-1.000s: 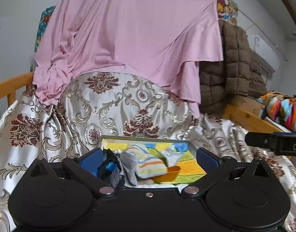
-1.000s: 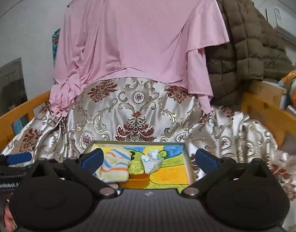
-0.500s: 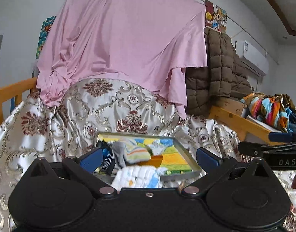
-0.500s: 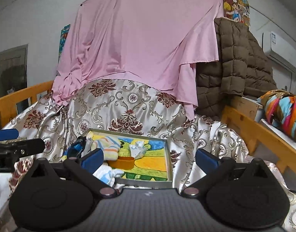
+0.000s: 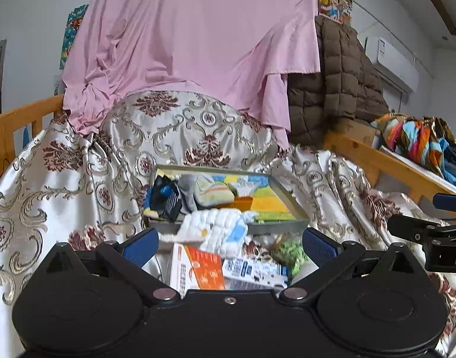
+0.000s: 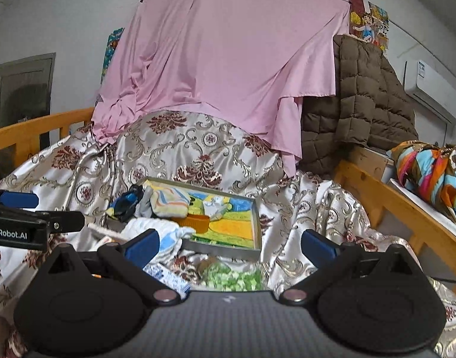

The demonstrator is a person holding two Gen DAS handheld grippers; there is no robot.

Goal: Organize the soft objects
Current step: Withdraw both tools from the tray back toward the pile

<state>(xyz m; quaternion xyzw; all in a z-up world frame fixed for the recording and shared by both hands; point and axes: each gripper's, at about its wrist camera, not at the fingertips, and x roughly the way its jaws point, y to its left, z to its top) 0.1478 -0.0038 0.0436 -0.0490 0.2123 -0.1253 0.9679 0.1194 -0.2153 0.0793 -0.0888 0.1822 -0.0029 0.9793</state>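
I hold both grippers, left [image 5: 228, 243] and right [image 6: 229, 243], spread wide and empty. Ahead of them the tray [image 5: 275, 228] holds socks; a white quilted cloth [image 5: 216, 226] droops over its near rim, probably not yet tucked in.

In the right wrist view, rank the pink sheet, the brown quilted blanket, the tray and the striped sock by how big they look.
1. pink sheet
2. brown quilted blanket
3. tray
4. striped sock
The tray sits nearer the camera than the blanket, so their true sizes stay unsure.
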